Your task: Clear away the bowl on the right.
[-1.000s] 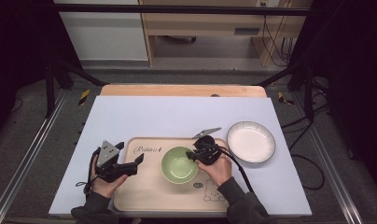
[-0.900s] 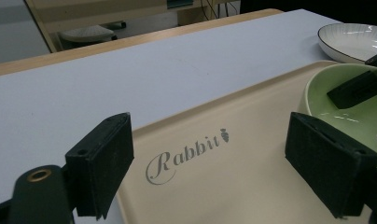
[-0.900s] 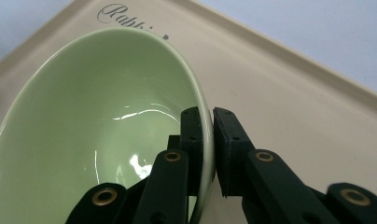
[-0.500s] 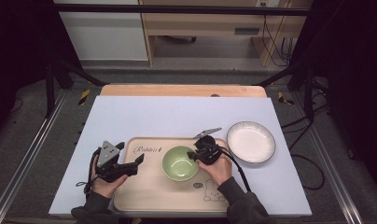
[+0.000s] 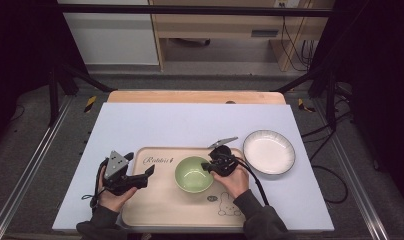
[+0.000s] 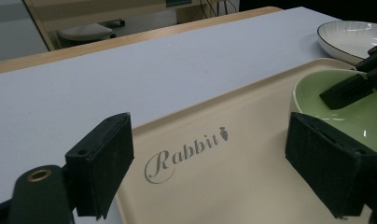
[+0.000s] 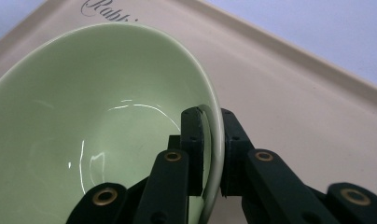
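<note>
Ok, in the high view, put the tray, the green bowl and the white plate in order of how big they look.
1. Tray, plainly the largest.
2. White plate.
3. Green bowl, somewhat smaller than the plate, with the right gripper clamped on its rim.

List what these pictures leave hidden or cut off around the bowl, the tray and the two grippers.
- Green bowl: underside hidden by its own wall; right gripper view, lower edge cut off.
- Tray: near part cut off, left gripper view.
- Right gripper: jaw tips too small, high view.
- Left gripper: body behind camera.
</note>
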The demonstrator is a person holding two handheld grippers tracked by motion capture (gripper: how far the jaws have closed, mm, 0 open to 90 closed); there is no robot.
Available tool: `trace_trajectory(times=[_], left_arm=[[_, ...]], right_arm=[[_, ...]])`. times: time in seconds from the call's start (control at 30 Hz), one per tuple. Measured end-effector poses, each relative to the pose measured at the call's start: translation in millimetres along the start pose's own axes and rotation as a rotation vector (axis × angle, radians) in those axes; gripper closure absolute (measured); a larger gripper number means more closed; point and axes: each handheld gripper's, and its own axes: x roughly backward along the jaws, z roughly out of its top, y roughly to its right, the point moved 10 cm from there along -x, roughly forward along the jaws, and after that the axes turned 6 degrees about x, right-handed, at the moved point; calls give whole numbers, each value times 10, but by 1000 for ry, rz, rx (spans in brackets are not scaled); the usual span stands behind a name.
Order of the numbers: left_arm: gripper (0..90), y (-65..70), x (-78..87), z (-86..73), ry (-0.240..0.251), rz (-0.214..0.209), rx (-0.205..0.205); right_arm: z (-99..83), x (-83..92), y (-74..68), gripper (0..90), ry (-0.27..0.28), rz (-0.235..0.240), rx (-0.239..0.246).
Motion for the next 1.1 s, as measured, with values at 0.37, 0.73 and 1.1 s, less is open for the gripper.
trace_trajectory(times=[0.37,0.73,1.1], left_arm=[[149,-2,14,15,6,-2,3],[149,-8,25,23,8,-3,8],[145,-34,34,28,11,1,15]], right_arm=[[76,127,34,708,66,-42,39],[207,431,83,510,194,-86,72],[271,813,168,292,342,-119,46]])
